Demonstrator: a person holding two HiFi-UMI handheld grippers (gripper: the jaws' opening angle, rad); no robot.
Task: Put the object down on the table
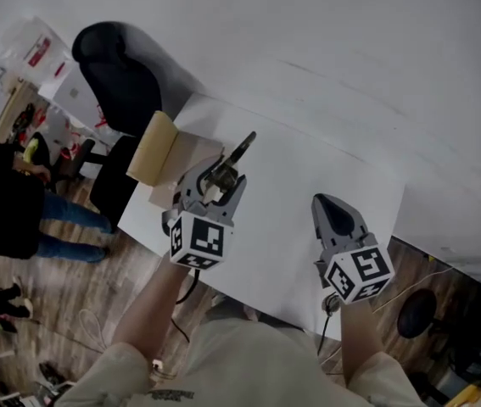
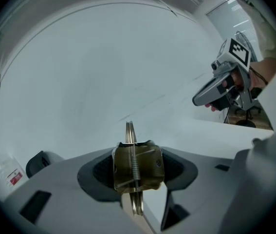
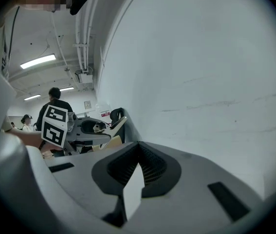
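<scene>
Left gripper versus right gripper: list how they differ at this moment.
The left gripper is closed on a brownish spring clip; the right gripper holds nothing. The left gripper's fingers are kept apart by the clip, while the right gripper's fingers meet. Both hang over the white table.

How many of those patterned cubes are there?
2. Left black-and-white marker cube on the grey left gripper; right marker cube on the right gripper. None seems hidden.
</scene>
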